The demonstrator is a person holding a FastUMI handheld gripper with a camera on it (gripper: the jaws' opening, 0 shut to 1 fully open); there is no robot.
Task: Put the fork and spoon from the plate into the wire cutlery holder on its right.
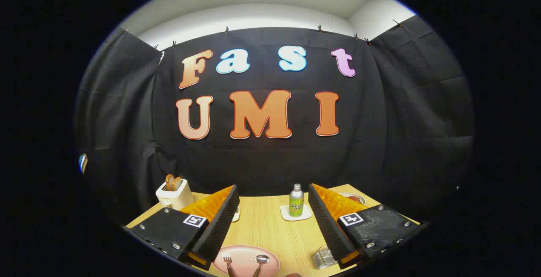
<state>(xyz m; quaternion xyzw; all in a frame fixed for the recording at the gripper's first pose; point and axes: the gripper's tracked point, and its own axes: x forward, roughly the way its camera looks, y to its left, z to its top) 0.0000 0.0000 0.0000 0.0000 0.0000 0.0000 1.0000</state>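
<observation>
Nearest us lay the pink plate (243,255), with the fork (227,260) and spoon (261,260) side by side on it, between the fingers of our gripper (274,222), which stood wide apart and held nothing. We judged no pickup had begun. Next we needed to lower onto one utensil, then carry it to the wire holder (323,256) just right of the plate on the bench (270,226).

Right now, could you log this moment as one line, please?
gripper open, above table | fork, spoon on plate | holder empty
</observation>
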